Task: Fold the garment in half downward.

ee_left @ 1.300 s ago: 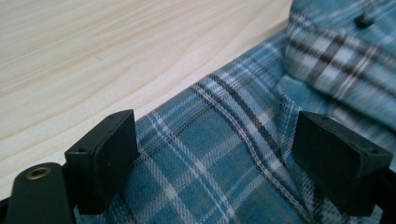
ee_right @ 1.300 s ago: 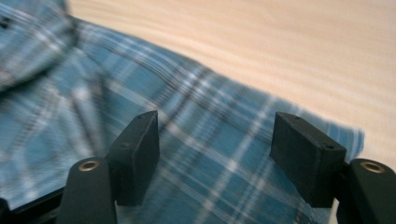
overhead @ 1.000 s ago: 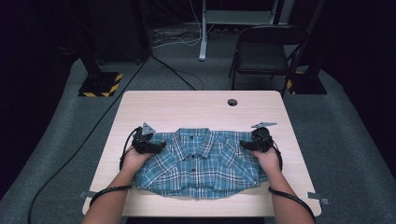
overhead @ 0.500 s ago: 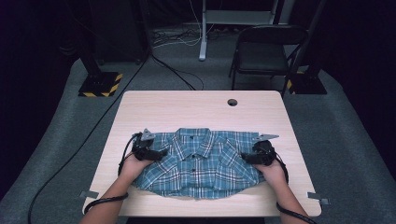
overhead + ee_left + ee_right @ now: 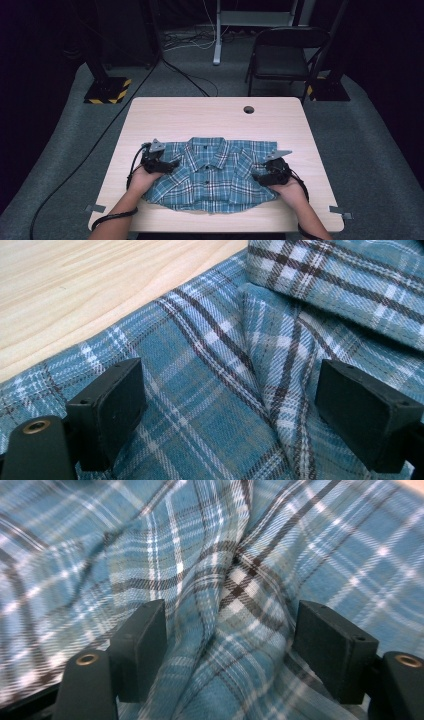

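Shirt [image 5: 212,172] lies flat, collar far, near table [image 5: 200,120] front edge for folding. Left gripper [image 5: 167,166], right gripper [image 5: 260,176] flank it, both spread wide over cloth, nothing pinched; right jaws just opening, ready to grab side folds.

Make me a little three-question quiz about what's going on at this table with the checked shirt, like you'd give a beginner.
1. True or false: the plaid shirt lies with its collar toward the far edge of the table.
2. What is between the jaws of the right tool? A) a raised fold of cloth B) bare wood C) a button
3. Which tool sits at the shirt's edge with bare wood in its own view?

Key:
1. True; the collar points away from the person.
2. A; the jaws stand apart on either side of the fold, having just opened further.
3. The left tool, its jaws wide over flat cloth.
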Demonstrator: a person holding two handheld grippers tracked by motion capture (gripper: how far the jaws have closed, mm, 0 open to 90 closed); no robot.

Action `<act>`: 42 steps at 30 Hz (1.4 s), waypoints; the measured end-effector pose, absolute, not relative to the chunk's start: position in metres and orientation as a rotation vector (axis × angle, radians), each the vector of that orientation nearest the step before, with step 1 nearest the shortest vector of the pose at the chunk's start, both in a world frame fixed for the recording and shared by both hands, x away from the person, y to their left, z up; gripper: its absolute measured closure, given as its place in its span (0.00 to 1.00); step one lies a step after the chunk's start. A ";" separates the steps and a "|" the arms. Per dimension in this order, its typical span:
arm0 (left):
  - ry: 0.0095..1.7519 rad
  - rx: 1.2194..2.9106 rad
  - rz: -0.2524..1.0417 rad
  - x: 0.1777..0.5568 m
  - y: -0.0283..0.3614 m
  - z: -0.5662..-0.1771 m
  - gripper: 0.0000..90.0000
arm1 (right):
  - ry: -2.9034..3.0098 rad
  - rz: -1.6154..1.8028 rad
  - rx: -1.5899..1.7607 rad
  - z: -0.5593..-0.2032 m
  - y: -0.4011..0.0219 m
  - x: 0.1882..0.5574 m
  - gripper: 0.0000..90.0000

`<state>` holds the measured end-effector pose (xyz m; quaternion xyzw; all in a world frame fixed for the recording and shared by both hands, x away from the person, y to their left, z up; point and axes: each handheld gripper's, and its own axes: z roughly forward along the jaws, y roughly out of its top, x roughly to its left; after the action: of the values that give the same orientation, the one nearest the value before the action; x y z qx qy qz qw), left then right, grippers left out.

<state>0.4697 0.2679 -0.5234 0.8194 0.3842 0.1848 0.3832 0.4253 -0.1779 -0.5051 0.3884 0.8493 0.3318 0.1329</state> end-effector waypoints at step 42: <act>1.065 2.110 0.476 0.486 0.288 -0.514 0.15 | 2.426 1.140 1.058 -0.487 -0.196 0.398 0.30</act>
<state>0.4862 0.2880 -0.5137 0.8175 0.4126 0.1842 0.3571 0.3982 -0.1957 -0.4870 0.3640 0.8348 0.3922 0.1293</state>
